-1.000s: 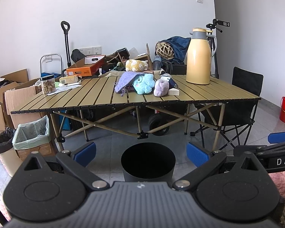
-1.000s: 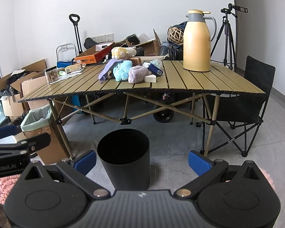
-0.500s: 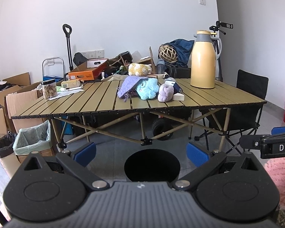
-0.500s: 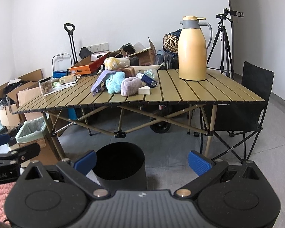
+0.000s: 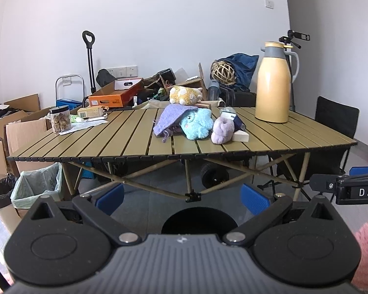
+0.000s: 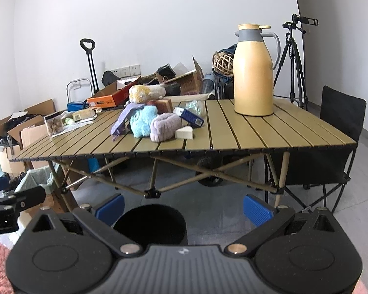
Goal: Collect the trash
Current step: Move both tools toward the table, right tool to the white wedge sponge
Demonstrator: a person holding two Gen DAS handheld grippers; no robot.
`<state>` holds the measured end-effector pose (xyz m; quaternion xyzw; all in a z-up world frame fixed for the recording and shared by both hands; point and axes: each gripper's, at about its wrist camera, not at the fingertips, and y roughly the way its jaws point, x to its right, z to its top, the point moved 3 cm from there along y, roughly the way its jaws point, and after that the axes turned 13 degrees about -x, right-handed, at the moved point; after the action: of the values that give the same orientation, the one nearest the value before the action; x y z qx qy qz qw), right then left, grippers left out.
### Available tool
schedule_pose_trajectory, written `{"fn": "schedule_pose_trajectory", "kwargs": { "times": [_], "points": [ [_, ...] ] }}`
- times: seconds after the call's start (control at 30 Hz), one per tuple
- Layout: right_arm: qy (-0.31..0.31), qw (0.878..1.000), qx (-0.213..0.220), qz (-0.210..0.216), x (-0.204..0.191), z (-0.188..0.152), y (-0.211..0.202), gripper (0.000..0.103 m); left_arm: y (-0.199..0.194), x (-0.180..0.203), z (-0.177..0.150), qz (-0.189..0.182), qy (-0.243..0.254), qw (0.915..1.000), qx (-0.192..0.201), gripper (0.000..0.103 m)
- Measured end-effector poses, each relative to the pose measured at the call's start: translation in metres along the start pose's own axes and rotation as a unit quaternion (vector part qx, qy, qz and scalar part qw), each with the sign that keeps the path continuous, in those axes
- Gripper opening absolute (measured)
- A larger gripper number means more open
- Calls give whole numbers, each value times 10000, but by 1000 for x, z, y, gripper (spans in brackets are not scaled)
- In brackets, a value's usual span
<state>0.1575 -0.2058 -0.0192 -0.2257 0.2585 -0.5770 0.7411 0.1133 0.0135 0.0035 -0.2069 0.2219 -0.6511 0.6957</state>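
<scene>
Nearest the cameras, the left gripper [image 5: 182,199] has its blue-padded fingers spread wide with nothing between them, and the right gripper [image 6: 183,208] is likewise wide open and empty. Both hang above the floor, short of the table's near edge. Just beyond and below the fingers stands the black bin [image 5: 200,221], open-topped, on the floor in front of the table; from the right wrist it sits left of centre.

Further on is the folding slatted table [image 5: 125,144]. Near the middle of its top lies a huddle of things: a purple knitted cloth [image 5: 170,118] draped over a blue plush toy [image 5: 197,125], a lilac fuzzy pouch [image 5: 222,131] just beside it, and a white wedge-shaped piece [image 6: 184,132] touching the pouch. A dark blue small box [image 6: 191,118] lies just behind them. At the table's left edge a clear jar [image 5: 59,120] stands on paper. Towards the far right corner stands a tall yellow thermos jug [image 5: 273,84], upright.

Left of the table on the floor is a cardboard box lined with a green bag [image 5: 36,186]. Behind the table are piled boxes, a tripod [image 6: 292,66] and a black folding chair [image 6: 341,132].
</scene>
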Motion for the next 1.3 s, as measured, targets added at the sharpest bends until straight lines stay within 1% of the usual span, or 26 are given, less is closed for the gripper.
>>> {"fn": "schedule_pose_trajectory", "kwargs": {
  "times": [0.37, 0.63, 0.77, 0.93, 1.0, 1.13, 1.3],
  "points": [
    [-61, 9996, 248, -81, 1, 40, 46, 103, 50, -5, 42, 81, -126, 9997, 171, 103],
    [-186, 9984, 520, -135, 5, 78, 87, 103, 94, -12, 76, 171, -247, 9991, 303, 103],
    [-233, 9976, 612, -211, 7, 96, 109, 103, 110, -12, 93, 185, -246, 9986, 425, 103],
    [-455, 9954, 711, -464, 5, 114, 139, 103, 134, -11, 116, 210, -304, 9979, 524, 103],
    [-495, 9947, 695, -567, 5, 121, 151, 103, 144, -12, 123, 213, -348, 9979, 502, 103],
    [-463, 9953, 656, -547, 5, 129, 177, 102, 162, -14, 130, 166, -403, 9982, 406, 103],
    [-594, 9937, 570, -756, 1, 135, 213, 100, 179, -17, 137, 219, -450, 9979, 410, 103]
  ]
}}
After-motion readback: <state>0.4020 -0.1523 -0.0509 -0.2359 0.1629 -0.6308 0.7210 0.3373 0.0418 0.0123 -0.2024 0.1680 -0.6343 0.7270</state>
